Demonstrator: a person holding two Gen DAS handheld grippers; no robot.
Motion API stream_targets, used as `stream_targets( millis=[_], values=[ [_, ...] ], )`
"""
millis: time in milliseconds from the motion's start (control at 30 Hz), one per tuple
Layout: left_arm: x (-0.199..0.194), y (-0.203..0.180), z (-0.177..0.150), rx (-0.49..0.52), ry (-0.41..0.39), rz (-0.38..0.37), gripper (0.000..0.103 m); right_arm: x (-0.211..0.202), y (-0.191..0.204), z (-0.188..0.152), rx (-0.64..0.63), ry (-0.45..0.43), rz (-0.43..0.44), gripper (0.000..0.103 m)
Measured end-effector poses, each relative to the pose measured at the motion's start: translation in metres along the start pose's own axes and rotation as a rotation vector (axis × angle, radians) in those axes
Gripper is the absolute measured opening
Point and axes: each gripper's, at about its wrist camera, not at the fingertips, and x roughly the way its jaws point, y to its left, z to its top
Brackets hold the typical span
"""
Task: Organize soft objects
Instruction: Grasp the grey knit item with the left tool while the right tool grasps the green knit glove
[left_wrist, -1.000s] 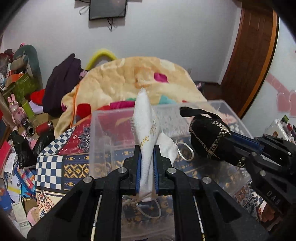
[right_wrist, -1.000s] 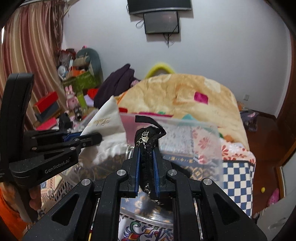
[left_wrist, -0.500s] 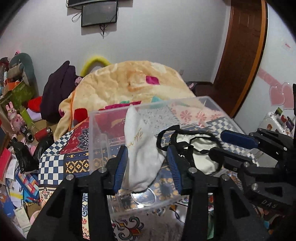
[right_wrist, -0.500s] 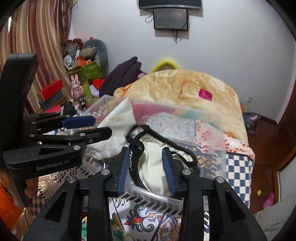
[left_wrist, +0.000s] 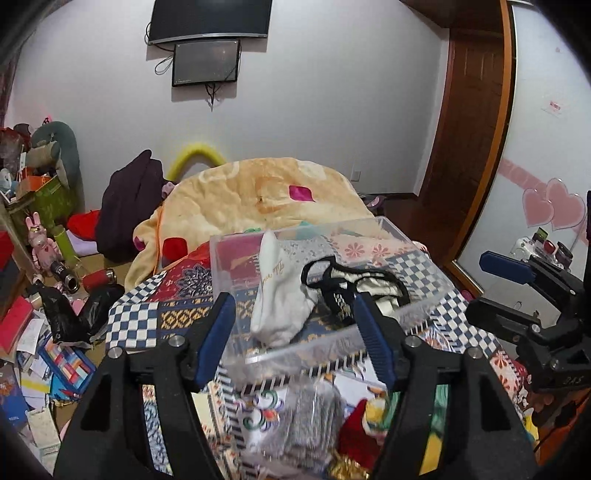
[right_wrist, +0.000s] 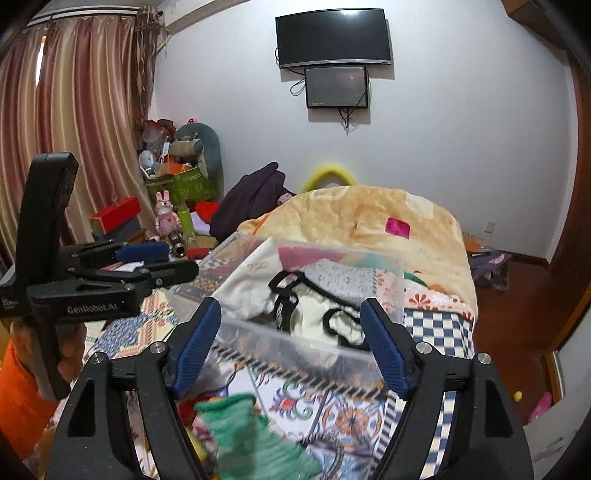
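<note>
A clear plastic bin (left_wrist: 236, 258) (right_wrist: 395, 291) sits on the patterned bedspread. Inside it lie a white cloth pouch (left_wrist: 280, 295) (right_wrist: 251, 284) and a cream bag with black straps (left_wrist: 369, 286) (right_wrist: 325, 317). My left gripper (left_wrist: 295, 332) is open and empty, held just in front of the bin; it also shows in the right wrist view (right_wrist: 159, 258). My right gripper (right_wrist: 291, 347) is open and empty, in front of the bin; it also shows at the right of the left wrist view (left_wrist: 495, 284). A green knitted item (right_wrist: 251, 432) and other soft things (left_wrist: 314, 417) lie close below.
A yellow blanket (left_wrist: 266, 199) is heaped beyond the bin. A dark garment (left_wrist: 129, 206) hangs at the left. Boxes, toys and papers (left_wrist: 40, 295) clutter the floor on the left. A wooden door (left_wrist: 469, 122) stands at the right.
Both grippers opened and let go: the white pouch and the black-strapped bag dropped into the bin. Both grippers then drew back and widened further.
</note>
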Motion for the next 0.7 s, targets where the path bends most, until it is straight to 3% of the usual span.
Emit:
stream_targets(
  millis=[333,500,700],
  values=[
    [-0.014,-0.001,-0.038,-0.012,0.050,-0.019,0.073,0.009,0.005,-0.047,0.009,0.112,0.011,0.076],
    [-0.002,0.000,-0.065,-0.029,0.131,-0.036,0.073,0.018,0.004,-0.074,0.035,0.195,0.040,0.076],
    [0.014,0.000,-0.089,-0.056,0.201,-0.054,0.073,0.029,0.006,-0.083,0.036,0.248,0.087,0.076]
  ],
)
